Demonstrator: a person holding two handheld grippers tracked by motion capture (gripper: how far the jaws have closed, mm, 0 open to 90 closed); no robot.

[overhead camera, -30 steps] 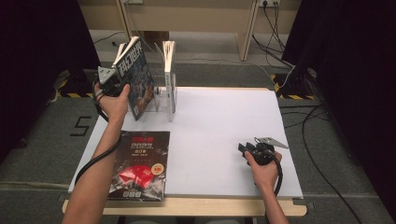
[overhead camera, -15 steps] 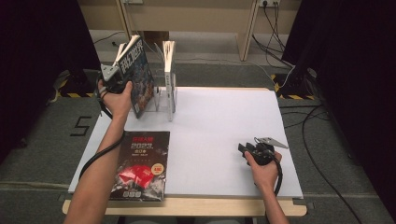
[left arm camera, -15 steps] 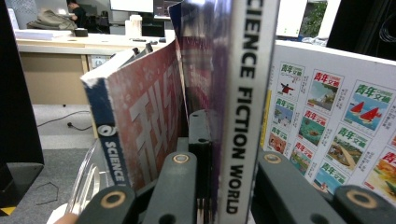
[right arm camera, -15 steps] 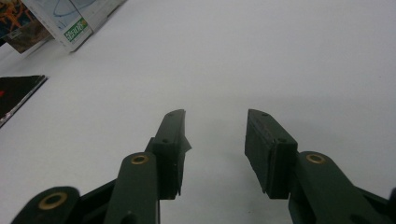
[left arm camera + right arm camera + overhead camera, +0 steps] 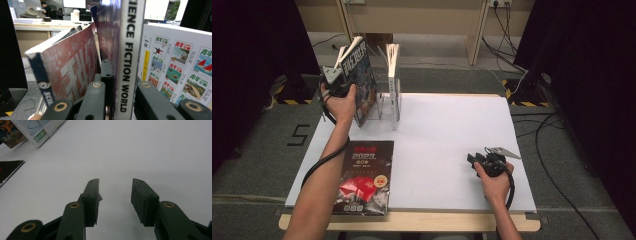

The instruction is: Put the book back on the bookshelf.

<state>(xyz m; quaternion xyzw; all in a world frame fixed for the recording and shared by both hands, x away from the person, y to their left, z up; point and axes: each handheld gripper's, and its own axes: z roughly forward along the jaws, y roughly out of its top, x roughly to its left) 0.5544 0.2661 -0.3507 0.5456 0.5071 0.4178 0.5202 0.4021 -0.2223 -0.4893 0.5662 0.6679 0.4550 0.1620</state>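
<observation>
Maybe the floppy blue science-fiction magazine [image 5: 361, 82], pinched in the left claw [image 5: 343, 86], bends and misses the clear plastic rack [image 5: 389, 105] on the white tabletop [image 5: 447, 135], while the right claw [image 5: 115, 195] rests open and empty.

Open white table [image 5: 447, 145]: wide bare stretch from centre out to 3 o'clock, passable throughout. Blocked at 11 o'clock by clear upright rack [image 5: 388, 102], with one white book [image 5: 393, 65] standing in it and a tilted magazine [image 5: 362, 85] clamped in left gripper [image 5: 343, 82] just beside it. Blocked at 7 o'clock by flat black magazine [image 5: 364, 177] along near edge. Right gripper [image 5: 473, 161] parked at 4 o'clock, jaws apart on nothing, bare surface ahead of it.
</observation>
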